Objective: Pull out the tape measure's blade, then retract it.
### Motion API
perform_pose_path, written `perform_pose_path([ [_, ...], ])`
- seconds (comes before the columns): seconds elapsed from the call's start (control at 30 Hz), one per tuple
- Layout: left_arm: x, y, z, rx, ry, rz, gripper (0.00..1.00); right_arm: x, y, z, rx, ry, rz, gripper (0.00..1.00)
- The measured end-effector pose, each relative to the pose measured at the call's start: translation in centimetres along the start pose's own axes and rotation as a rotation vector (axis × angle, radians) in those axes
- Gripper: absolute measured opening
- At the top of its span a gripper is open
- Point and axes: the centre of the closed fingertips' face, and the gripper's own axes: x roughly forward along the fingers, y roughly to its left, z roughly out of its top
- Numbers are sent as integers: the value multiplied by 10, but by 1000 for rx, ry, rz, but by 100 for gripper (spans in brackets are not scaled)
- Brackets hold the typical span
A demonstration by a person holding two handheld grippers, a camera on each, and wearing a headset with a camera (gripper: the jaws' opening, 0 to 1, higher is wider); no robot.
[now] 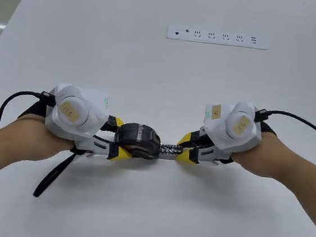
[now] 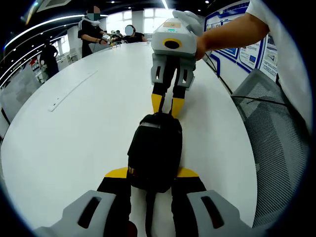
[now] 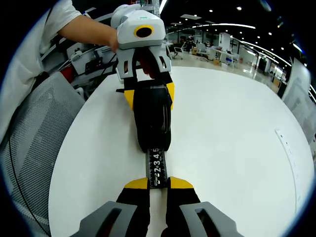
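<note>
Tape measure (image 1: 137,140) — black case with a short length of blade (image 1: 169,150) drawn out — is held at table level on the person's side of the power strip (image 1: 217,36), well apart from it and just left of its left end. Whether the case touches the white table (image 1: 152,67) cannot be told. The left gripper (image 1: 119,138) is clamped on the case, one yellow-tipped jaw on each flank, its body reaching further left of the strip. The right gripper (image 1: 185,148) is closed on the blade's free end, nearer than the strip's left half. In the right gripper view, numerals 2 to 5 are legible on the exposed blade. A black strap (image 1: 53,175) hangs under the left gripper — the item farthest from the strip.
</note>
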Motion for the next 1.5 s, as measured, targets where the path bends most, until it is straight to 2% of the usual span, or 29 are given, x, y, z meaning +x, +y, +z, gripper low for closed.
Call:
perform_pose_path([
  [1.0,1,0,1,-3,-1,3,26,-30,-2,-35,-3,55,-14,7],
  [1.5,1,0,1,-4,-1,3,26,-46,1,-52,16,64,-26,8],
])
